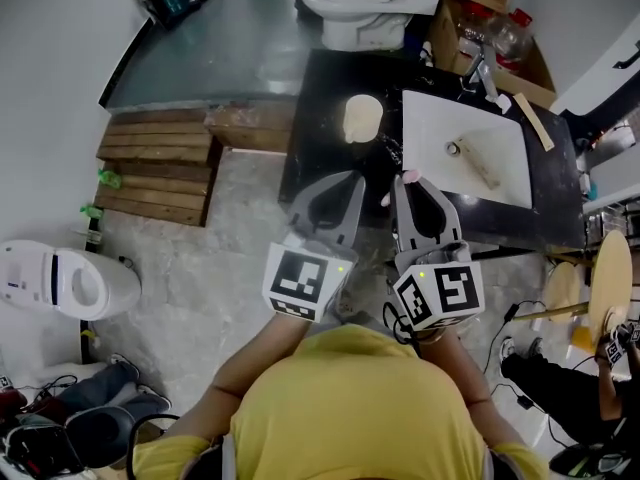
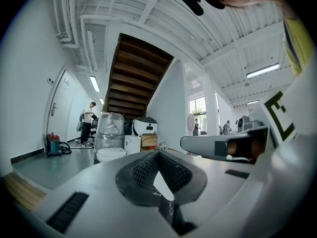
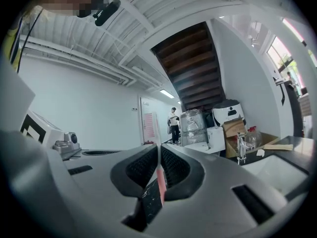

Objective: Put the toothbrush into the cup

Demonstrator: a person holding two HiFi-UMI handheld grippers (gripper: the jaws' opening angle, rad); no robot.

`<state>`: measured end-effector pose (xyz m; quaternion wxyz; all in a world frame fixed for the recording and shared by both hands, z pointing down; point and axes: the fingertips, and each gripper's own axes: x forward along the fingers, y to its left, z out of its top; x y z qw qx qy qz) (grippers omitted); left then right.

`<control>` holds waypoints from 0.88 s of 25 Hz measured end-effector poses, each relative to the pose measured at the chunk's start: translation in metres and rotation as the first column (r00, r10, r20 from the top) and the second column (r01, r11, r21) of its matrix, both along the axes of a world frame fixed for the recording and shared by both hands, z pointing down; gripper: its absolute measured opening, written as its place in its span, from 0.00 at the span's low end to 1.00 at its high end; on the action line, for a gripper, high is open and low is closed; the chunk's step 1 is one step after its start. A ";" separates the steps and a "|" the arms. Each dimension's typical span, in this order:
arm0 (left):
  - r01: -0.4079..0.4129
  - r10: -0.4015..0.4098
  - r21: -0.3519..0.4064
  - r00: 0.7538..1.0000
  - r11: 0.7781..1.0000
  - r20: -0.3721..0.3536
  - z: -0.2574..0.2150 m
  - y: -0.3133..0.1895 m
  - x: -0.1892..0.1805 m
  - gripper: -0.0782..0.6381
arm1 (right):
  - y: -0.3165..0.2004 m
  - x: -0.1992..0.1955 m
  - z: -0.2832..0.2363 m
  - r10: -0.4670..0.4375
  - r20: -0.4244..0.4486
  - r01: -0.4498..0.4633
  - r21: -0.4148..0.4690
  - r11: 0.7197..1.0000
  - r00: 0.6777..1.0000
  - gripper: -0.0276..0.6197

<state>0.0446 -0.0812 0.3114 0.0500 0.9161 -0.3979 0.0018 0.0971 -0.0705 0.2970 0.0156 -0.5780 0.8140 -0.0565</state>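
Note:
A cream cup (image 1: 362, 118) stands on the black counter (image 1: 325, 88), left of the white sink (image 1: 430, 118). My right gripper (image 1: 410, 180) hovers level at the counter's near edge, shut on a pink toothbrush (image 1: 409, 175). In the right gripper view the pink handle (image 3: 159, 178) shows pinched between the dark pads. My left gripper (image 1: 350, 178) hangs beside it on the left, shut and holding nothing; its pads (image 2: 171, 170) meet at the tips. The cup lies ahead of both grippers, a little left of the right one.
A beige object (image 1: 482, 165) lies in the sink, and a faucet (image 1: 480, 73) stands behind it. A toilet (image 1: 360, 3) is beyond the counter. A wooden pallet (image 1: 160, 163) and a white appliance (image 1: 60, 283) sit on the floor at left. Another person (image 1: 610, 353) is at lower right.

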 end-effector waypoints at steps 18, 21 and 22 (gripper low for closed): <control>-0.137 0.137 -0.015 0.990 0.990 0.011 0.009 -0.126 0.009 0.12 | -0.134 0.008 0.005 0.133 0.010 -0.133 0.011 0.991 0.991 0.10; -0.146 0.146 -0.021 0.989 0.989 0.015 0.013 -0.135 0.011 0.12 | -0.143 0.009 0.007 0.143 0.012 -0.143 0.006 0.990 0.990 0.10; -0.147 0.148 -0.025 0.989 0.989 0.015 0.014 -0.137 0.013 0.12 | -0.145 0.010 0.007 0.141 0.010 -0.142 0.005 0.990 0.990 0.10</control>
